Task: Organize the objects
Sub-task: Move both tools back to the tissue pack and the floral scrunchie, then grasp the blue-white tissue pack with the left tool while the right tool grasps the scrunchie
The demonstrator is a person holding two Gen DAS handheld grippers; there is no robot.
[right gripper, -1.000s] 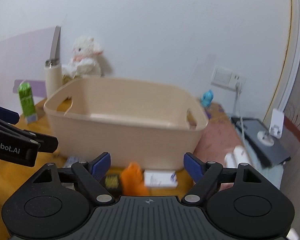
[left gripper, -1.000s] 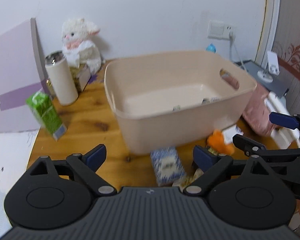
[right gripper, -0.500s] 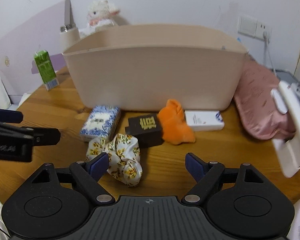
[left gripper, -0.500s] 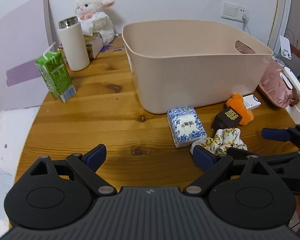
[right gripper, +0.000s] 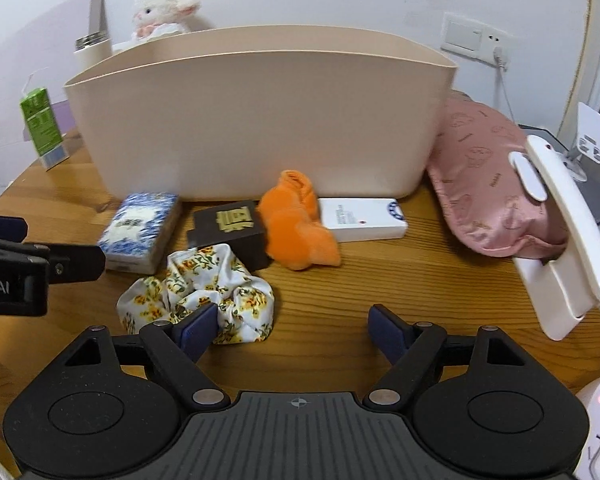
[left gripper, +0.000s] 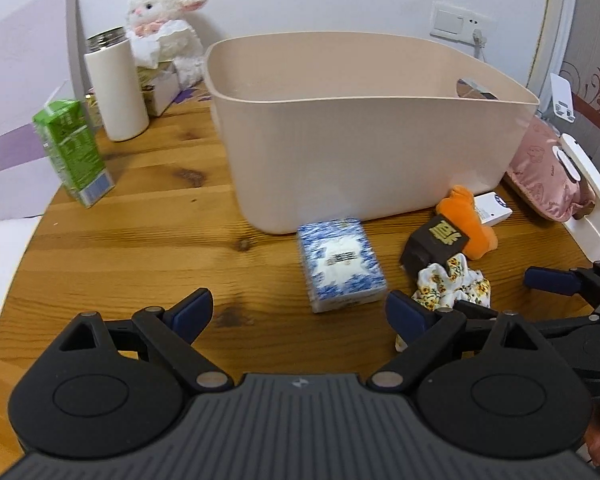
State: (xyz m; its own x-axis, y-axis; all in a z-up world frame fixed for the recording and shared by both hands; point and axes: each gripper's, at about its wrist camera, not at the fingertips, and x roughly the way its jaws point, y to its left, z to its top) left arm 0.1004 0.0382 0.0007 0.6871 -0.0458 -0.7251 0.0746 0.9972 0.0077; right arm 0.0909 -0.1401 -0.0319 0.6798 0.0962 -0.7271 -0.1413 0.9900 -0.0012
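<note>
My left fingers (left gripper: 299, 314) and right fingers (right gripper: 290, 330) are both spread and empty. Ahead of them, left to right, blue-white packet (left gripper: 340, 264), floral scrunchie (right gripper: 204, 290), dark box (right gripper: 230, 226), orange cloth (right gripper: 298, 226) and white box (right gripper: 362, 218) lie on the tabletop (left gripper: 140, 232) outside the beige bin (right gripper: 260, 120); sorting looks barely begun.

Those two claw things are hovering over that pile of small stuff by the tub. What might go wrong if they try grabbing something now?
The floral scrunchie lies against the dark box and the orange cloth, so a grab may drag a neighbour along. The right gripper and left gripper, both open, sit close together and might bump. The beige tub has tall walls, so a low lift could clip its rim.
</note>
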